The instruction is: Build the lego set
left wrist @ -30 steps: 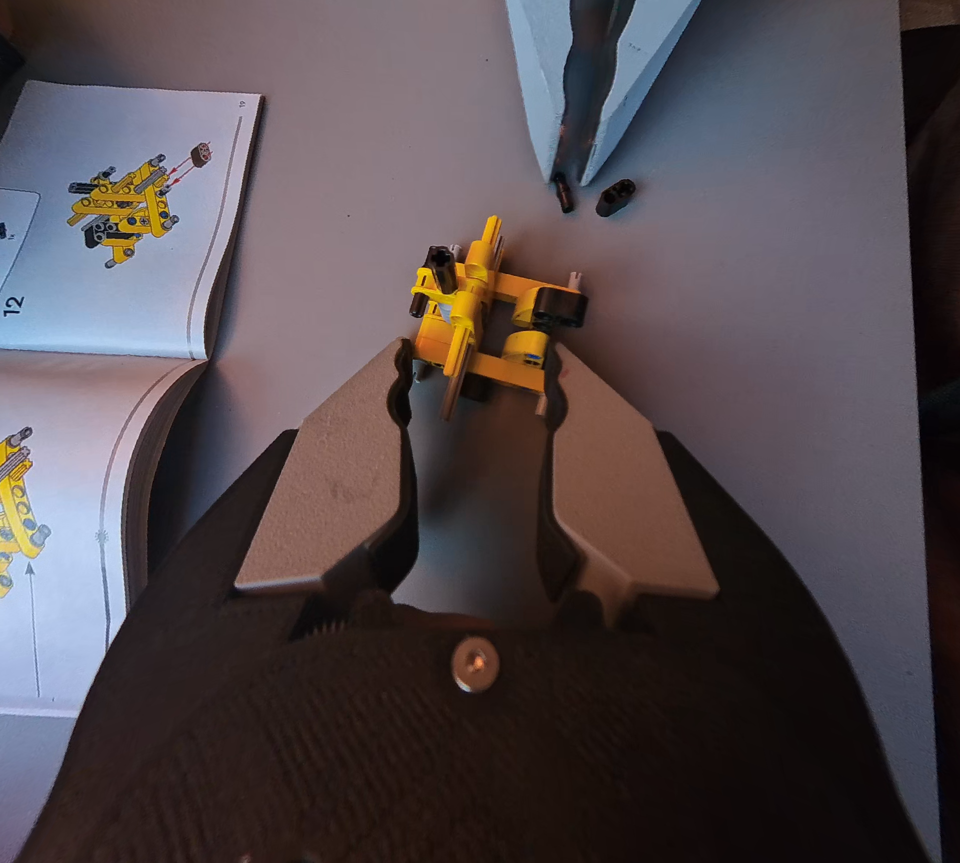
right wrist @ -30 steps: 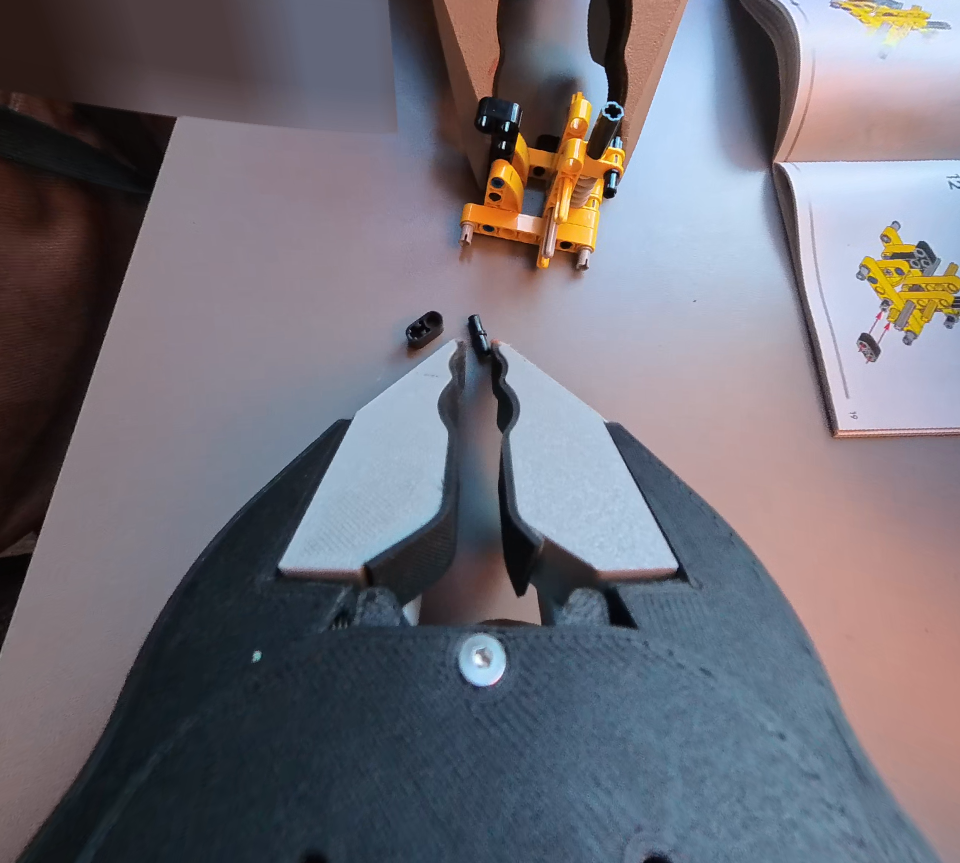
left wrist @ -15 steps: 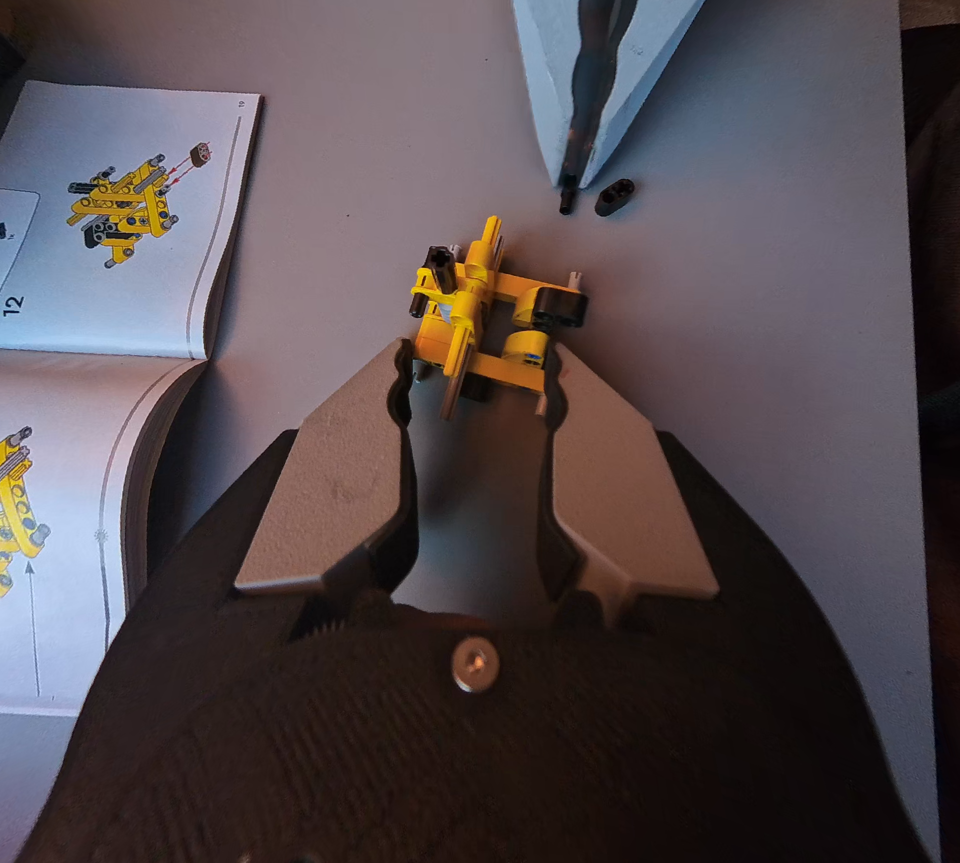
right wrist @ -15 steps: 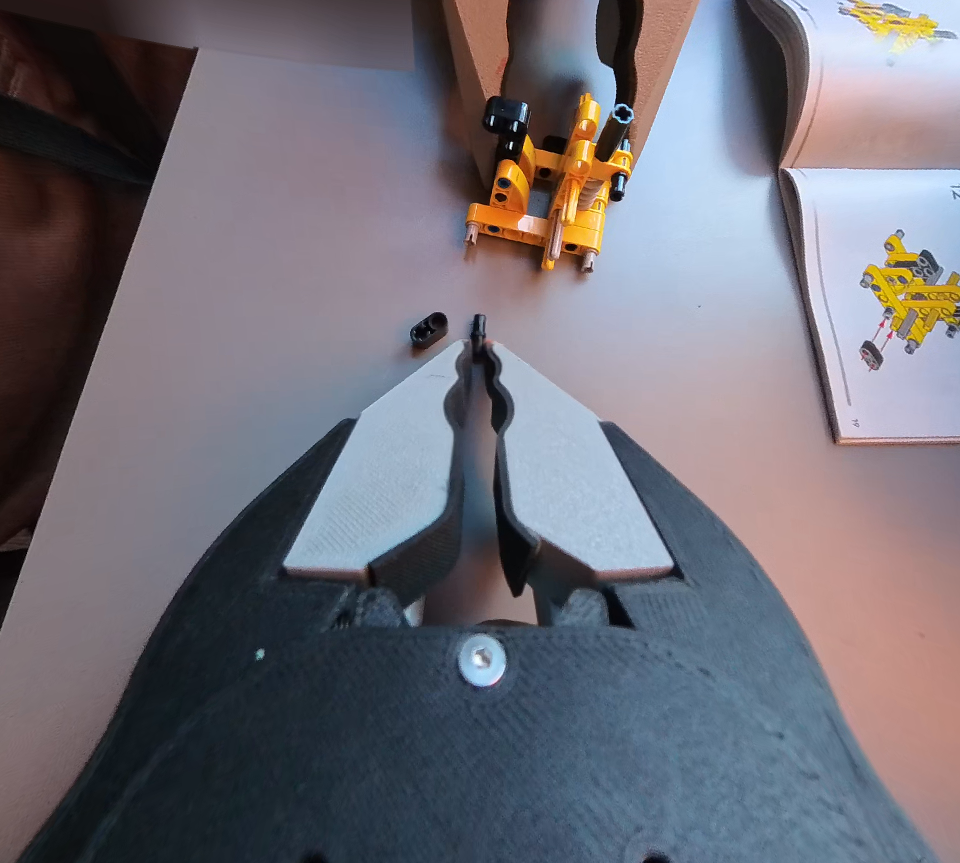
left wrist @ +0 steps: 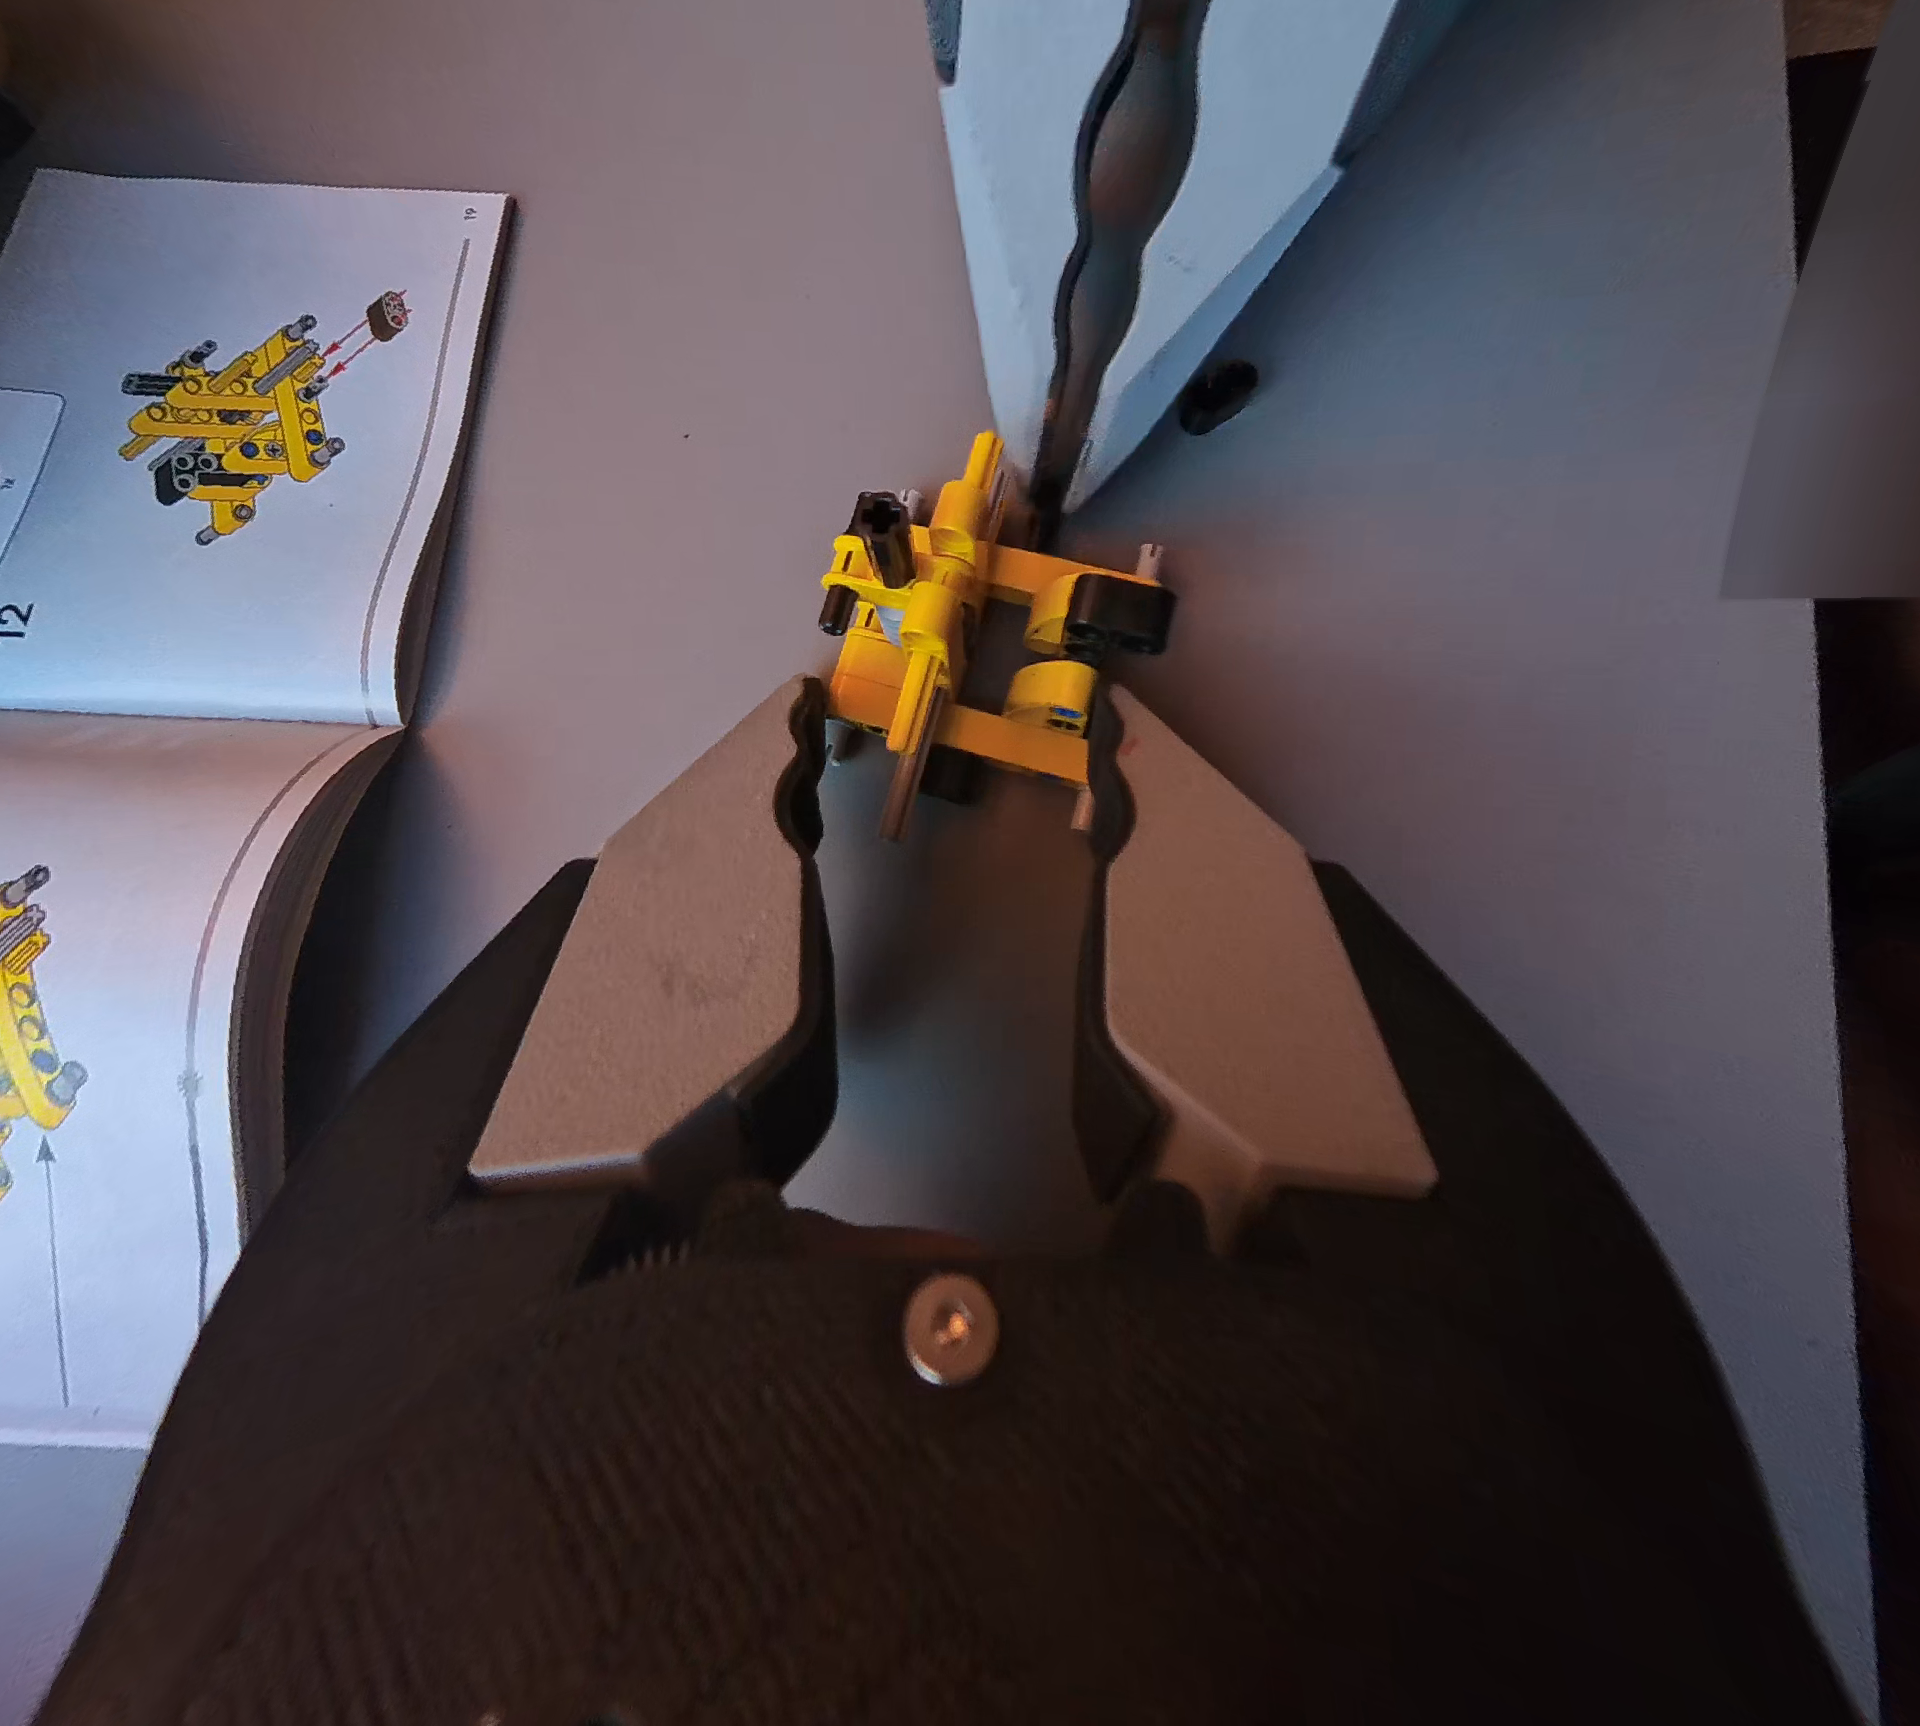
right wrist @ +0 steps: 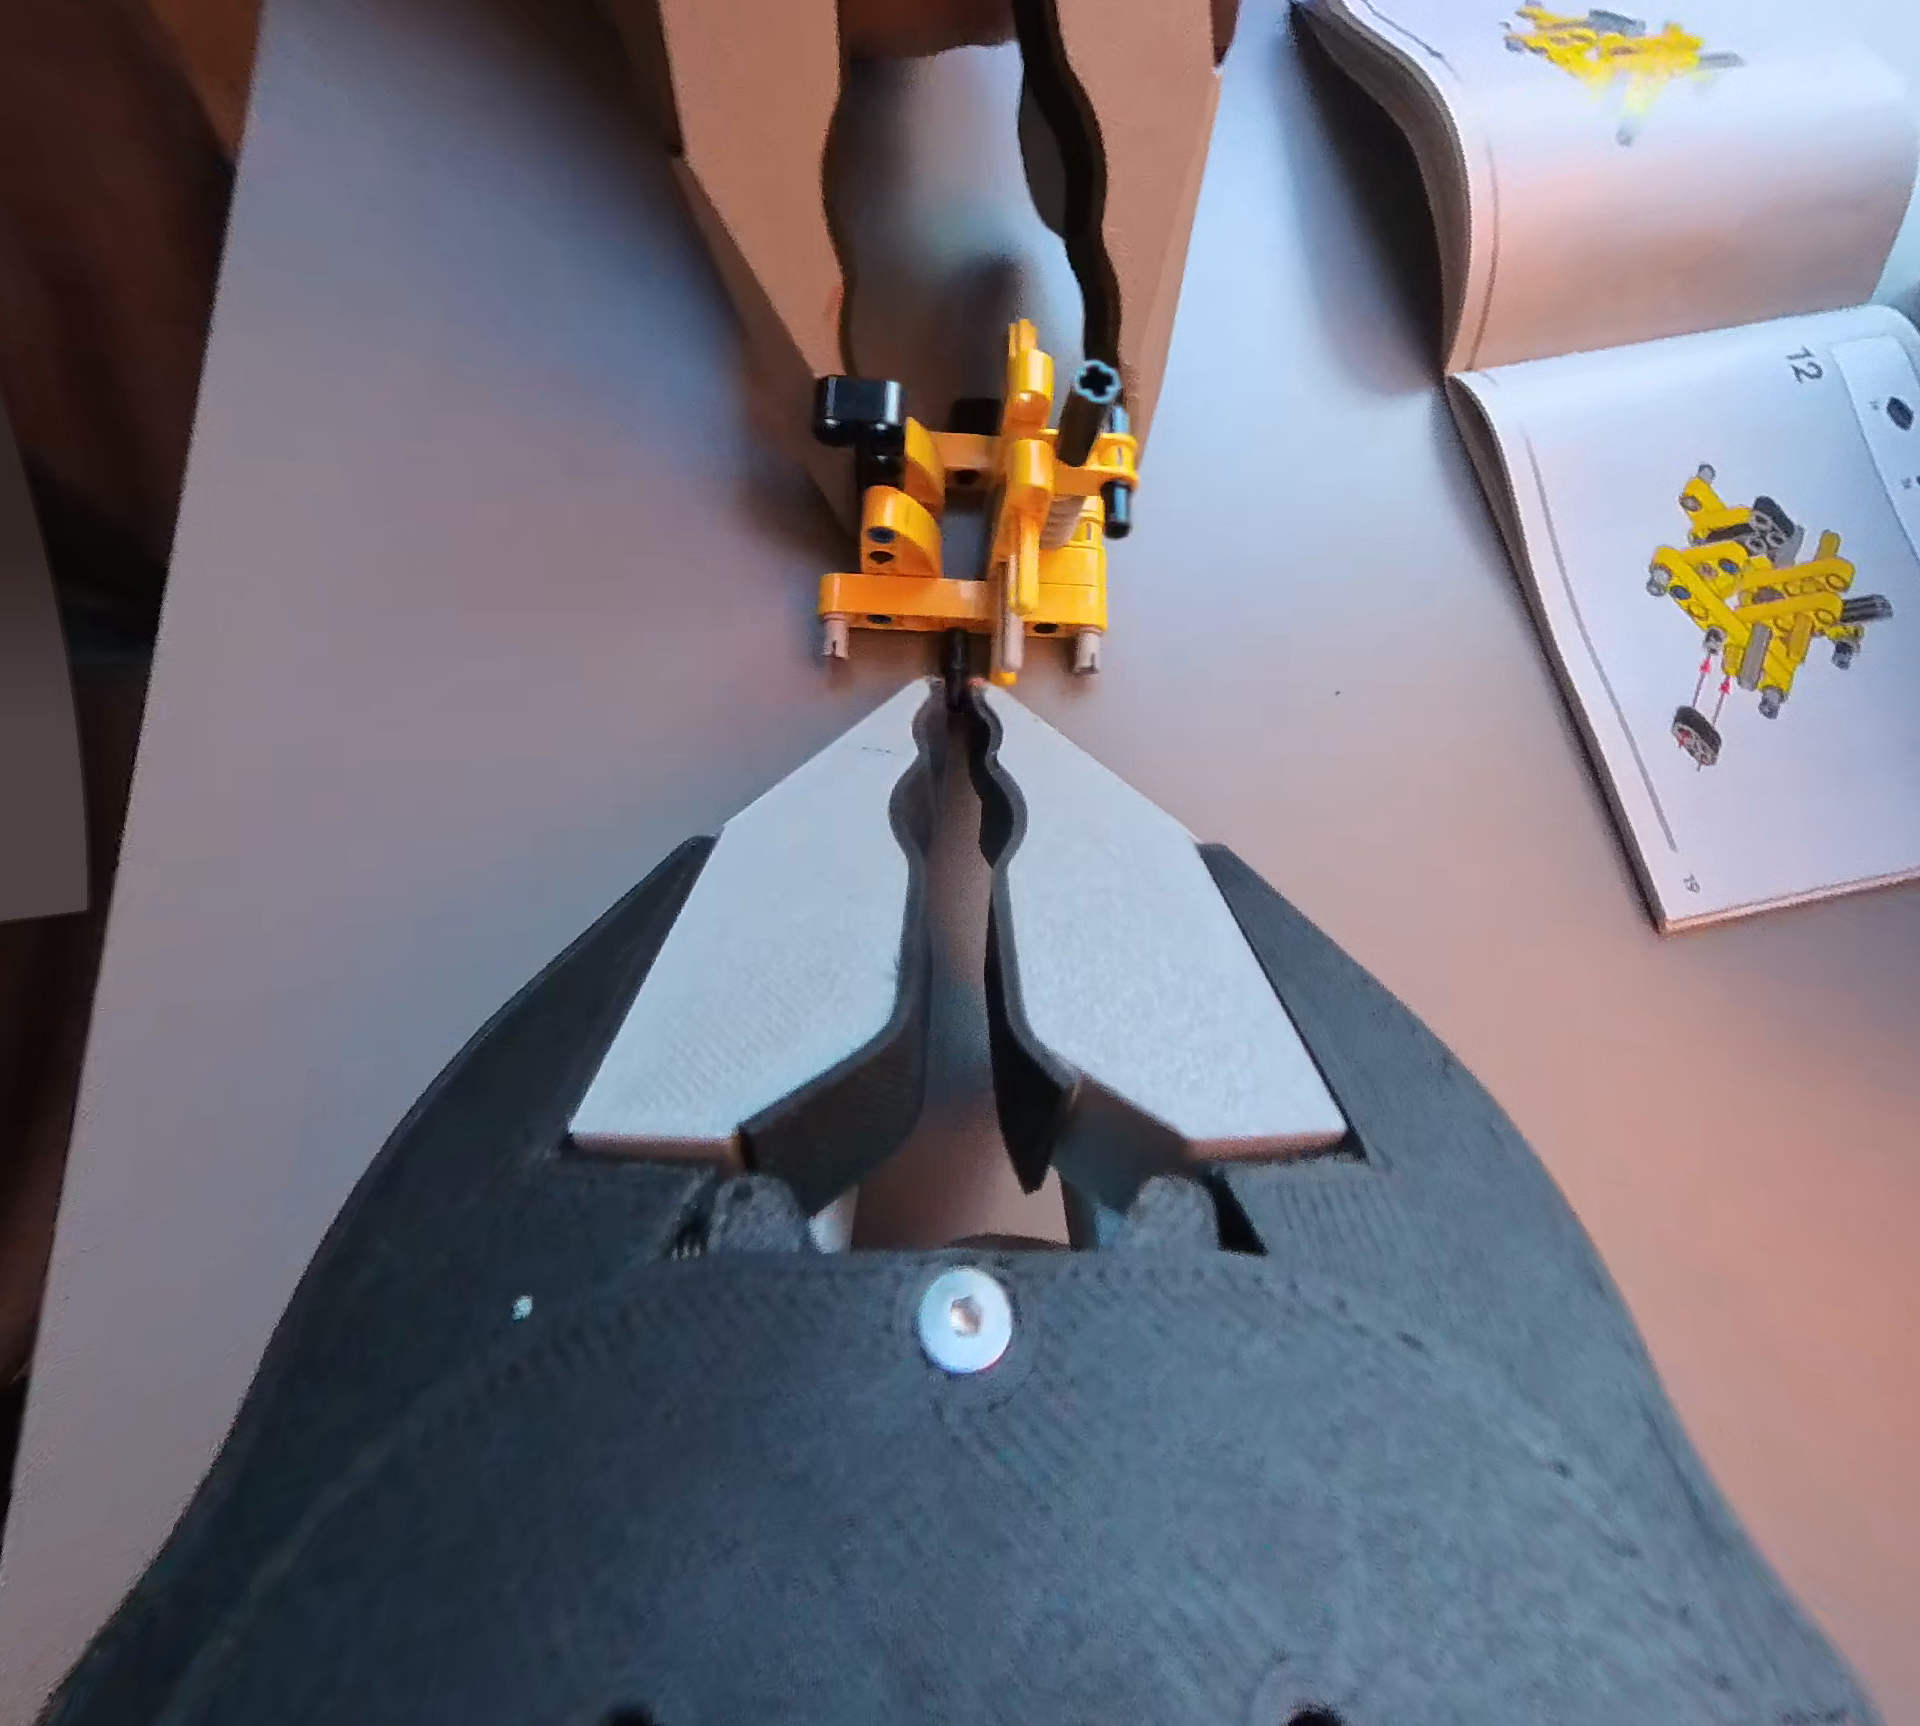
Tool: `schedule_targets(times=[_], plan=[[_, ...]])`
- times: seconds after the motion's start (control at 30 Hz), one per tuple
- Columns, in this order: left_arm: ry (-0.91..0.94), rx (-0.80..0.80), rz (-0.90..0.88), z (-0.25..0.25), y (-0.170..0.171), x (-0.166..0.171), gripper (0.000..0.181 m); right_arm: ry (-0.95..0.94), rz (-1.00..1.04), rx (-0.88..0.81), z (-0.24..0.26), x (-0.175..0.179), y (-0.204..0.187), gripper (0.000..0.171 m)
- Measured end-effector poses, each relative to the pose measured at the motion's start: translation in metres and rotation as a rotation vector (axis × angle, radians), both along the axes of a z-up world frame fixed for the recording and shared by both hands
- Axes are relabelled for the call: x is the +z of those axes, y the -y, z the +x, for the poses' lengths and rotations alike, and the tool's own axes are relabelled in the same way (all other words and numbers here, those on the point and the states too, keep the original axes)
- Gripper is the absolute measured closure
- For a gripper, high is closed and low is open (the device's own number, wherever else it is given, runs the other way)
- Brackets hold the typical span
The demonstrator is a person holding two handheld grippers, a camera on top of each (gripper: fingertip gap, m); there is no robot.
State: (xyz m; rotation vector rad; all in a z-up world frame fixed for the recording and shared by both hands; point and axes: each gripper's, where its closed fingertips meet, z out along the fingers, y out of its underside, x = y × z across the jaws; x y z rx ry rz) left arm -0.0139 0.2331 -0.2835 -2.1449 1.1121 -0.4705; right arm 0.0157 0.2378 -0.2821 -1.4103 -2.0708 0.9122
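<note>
A yellow and black lego assembly (left wrist: 977, 627) lies on the grey table (left wrist: 675, 66). My left gripper (left wrist: 951, 736) is shut on its near end, one fingertip on each side. It also shows in the right wrist view (right wrist: 977, 533), with the left gripper's fingers (right wrist: 748, 170) flanking its far end. My right gripper (right wrist: 951, 694) is shut on a small black pin (right wrist: 954, 660). The pin's tip touches the assembly's yellow cross beam. In the left wrist view the right gripper (left wrist: 1049, 487) comes down from the top, and its tips meet the assembly's far side.
An open instruction booklet (left wrist: 239, 450) lies left of the assembly; it also shows at the right in the right wrist view (right wrist: 1714, 616). A small black two-hole link (left wrist: 1218, 396) lies on the table beside the right gripper's fingers. The table's edge (left wrist: 1813, 741) runs close on the right. My hands' fingertips stand some 4 cm from each other.
My right gripper lifted the black pin from beside the black link and carried it to the assembly's beam. My left gripper and the assembly have not moved.
</note>
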Motion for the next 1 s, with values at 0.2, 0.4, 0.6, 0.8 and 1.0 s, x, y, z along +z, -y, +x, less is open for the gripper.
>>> schedule_targets(times=[0.2,0.4,0.6,0.8,1.0], plan=[[-0.002,-0.003,-0.001,0.0006,0.0006,0.0000,0.133,0.008,-0.011,-0.001,0.0001,-0.0005,0.0014,0.171],[-0.005,-0.003,-0.002,0.0006,0.0007,0.0000,0.133,0.021,-0.043,-0.030,-0.0006,-0.0004,-0.0002,0.171],[-0.007,-0.002,-0.002,0.0007,0.0006,-0.0001,0.133,0.011,-0.054,-0.034,-0.0008,0.0015,0.0000,0.171],[-0.007,-0.002,-0.002,0.0008,0.0007,-0.0001,0.133,0.009,-0.068,-0.030,-0.0006,0.0025,0.0004,0.171],[-0.007,-0.002,-0.001,0.0007,0.0007,0.0000,0.133,0.002,-0.074,-0.041,-0.0014,0.0036,-0.0013,0.171]])
